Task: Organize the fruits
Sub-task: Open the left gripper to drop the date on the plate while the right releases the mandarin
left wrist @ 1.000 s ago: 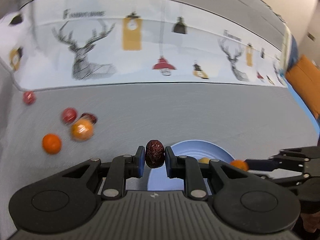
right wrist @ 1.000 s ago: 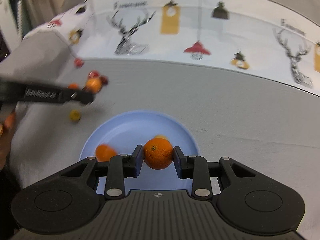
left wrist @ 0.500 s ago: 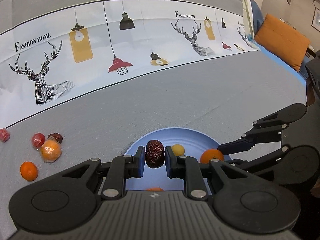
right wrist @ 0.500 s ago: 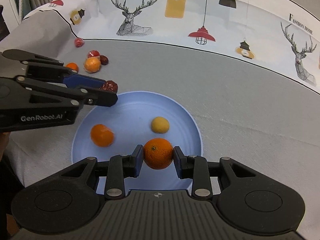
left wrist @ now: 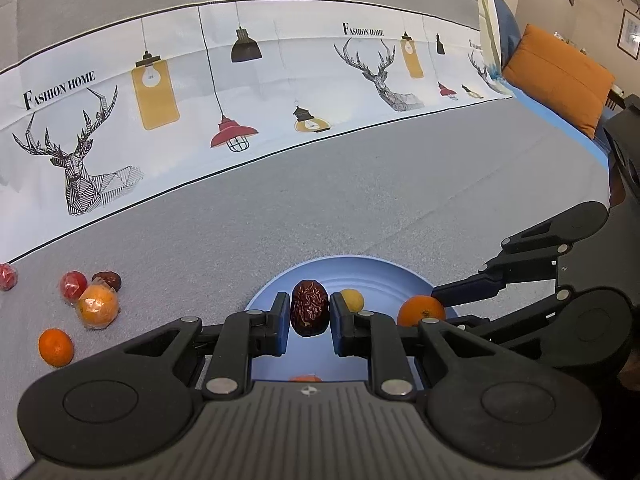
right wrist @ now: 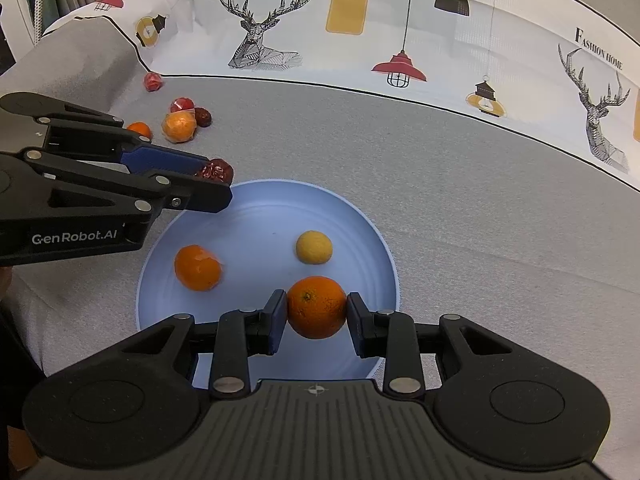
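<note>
Blue round plate [right wrist: 360,216] sits below; my left gripper [left wrist: 310,314] pinches a wrinkled dark-red date [left wrist: 309,307], my right gripper [right wrist: 317,314] a round orange [right wrist: 317,307]; released high, either could roll off.

Both tools share one build. The left gripper [left wrist: 310,316] fills the lower half of the left wrist view: a ribbed dark-grey body with a small cross-in-circle mark at its top centre, two matte black rounded lobes with recessed discs, and black linkage arms pinned by silver rivets. Its fingers [left wrist: 280,322] carry blue pads. The right gripper [right wrist: 317,314] looks identical. At the left of the right wrist view, the other tool's side bears white "GenRobot.AI" lettering.
</note>
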